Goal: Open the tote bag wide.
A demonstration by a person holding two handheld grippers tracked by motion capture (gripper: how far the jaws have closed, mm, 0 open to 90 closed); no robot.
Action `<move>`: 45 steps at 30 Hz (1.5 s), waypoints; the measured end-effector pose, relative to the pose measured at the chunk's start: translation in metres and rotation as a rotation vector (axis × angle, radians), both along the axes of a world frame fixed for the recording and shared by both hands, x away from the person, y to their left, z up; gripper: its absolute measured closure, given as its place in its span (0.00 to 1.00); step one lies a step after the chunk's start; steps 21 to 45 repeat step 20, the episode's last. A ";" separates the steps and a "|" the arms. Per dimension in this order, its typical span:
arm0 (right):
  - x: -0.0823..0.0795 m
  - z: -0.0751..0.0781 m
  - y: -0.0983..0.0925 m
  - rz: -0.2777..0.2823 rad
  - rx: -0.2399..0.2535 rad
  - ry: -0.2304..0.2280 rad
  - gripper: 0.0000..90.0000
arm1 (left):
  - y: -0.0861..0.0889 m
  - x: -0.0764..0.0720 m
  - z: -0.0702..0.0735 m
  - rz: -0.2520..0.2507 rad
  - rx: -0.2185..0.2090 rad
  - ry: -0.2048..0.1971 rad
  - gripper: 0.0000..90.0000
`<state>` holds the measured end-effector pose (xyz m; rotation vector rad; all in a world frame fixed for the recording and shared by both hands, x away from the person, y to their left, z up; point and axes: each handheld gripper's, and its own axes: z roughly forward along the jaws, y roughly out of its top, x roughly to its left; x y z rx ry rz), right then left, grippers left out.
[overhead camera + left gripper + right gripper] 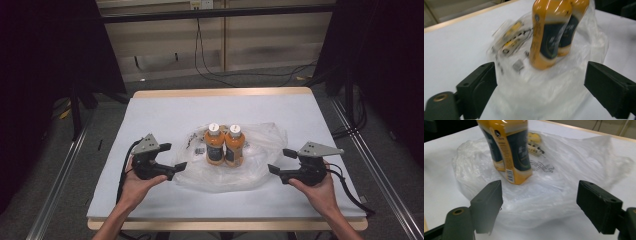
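I count two orange bottles (pixel 225 145) standing together on one clear plastic bag (pixel 260 145), and, I think, one small printed packet (pixel 510 37), though it's blurred.

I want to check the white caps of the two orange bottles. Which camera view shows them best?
The high view: both white caps show whole on the upright orange bottles. In the left gripper view the bottles are blurred and cut off at the top. The right gripper view likewise crops the bottles below the caps.
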<state>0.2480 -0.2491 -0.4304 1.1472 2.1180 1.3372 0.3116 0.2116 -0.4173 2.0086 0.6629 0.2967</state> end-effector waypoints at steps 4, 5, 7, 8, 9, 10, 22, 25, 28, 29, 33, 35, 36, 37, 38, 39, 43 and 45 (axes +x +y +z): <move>-0.006 -0.002 -0.015 -0.069 0.005 0.006 0.18 | 0.019 -0.013 -0.005 0.029 0.000 -0.002 0.07; -0.007 -0.003 -0.019 -0.080 0.007 0.011 0.18 | 0.024 -0.015 -0.006 0.029 -0.005 0.004 0.06; -0.011 -0.005 -0.026 -0.107 -0.001 0.011 0.17 | 0.031 -0.022 -0.009 0.039 -0.025 0.013 0.06; -0.013 -0.006 -0.029 -0.126 0.003 0.015 0.17 | 0.035 -0.025 -0.011 0.038 -0.020 0.020 0.06; -0.015 -0.007 -0.032 -0.138 0.011 0.027 0.17 | 0.037 -0.028 -0.014 0.054 0.001 0.019 0.06; -0.017 -0.008 -0.035 -0.149 0.007 0.033 0.16 | 0.040 -0.032 -0.017 0.074 0.013 0.015 0.06; -0.034 -0.011 -0.054 -0.218 0.032 -0.019 0.14 | 0.070 -0.045 -0.033 0.158 0.012 0.012 0.05; -0.034 -0.011 -0.054 -0.218 0.032 -0.019 0.14 | 0.070 -0.045 -0.033 0.158 0.012 0.012 0.05; -0.034 -0.011 -0.054 -0.218 0.032 -0.019 0.14 | 0.070 -0.045 -0.033 0.158 0.012 0.012 0.05; -0.034 -0.011 -0.054 -0.218 0.032 -0.019 0.14 | 0.070 -0.045 -0.033 0.158 0.012 0.012 0.05; -0.034 -0.011 -0.054 -0.218 0.032 -0.019 0.14 | 0.070 -0.045 -0.033 0.158 0.012 0.012 0.05; -0.034 -0.011 -0.054 -0.218 0.032 -0.019 0.14 | 0.070 -0.045 -0.033 0.158 0.012 0.012 0.05; -0.034 -0.011 -0.054 -0.218 0.032 -0.019 0.14 | 0.070 -0.045 -0.033 0.158 0.012 0.012 0.05; -0.034 -0.011 -0.054 -0.218 0.032 -0.019 0.14 | 0.070 -0.045 -0.033 0.158 0.012 0.012 0.05; -0.034 -0.011 -0.054 -0.218 0.032 -0.019 0.14 | 0.070 -0.045 -0.033 0.158 0.012 0.012 0.05; -0.034 -0.011 -0.054 -0.218 0.032 -0.019 0.14 | 0.070 -0.045 -0.033 0.158 0.012 0.012 0.05; -0.034 -0.011 -0.054 -0.218 0.032 -0.019 0.14 | 0.070 -0.045 -0.033 0.158 0.012 0.012 0.05; -0.034 -0.011 -0.054 -0.218 0.032 -0.019 0.14 | 0.070 -0.045 -0.033 0.158 0.012 0.012 0.05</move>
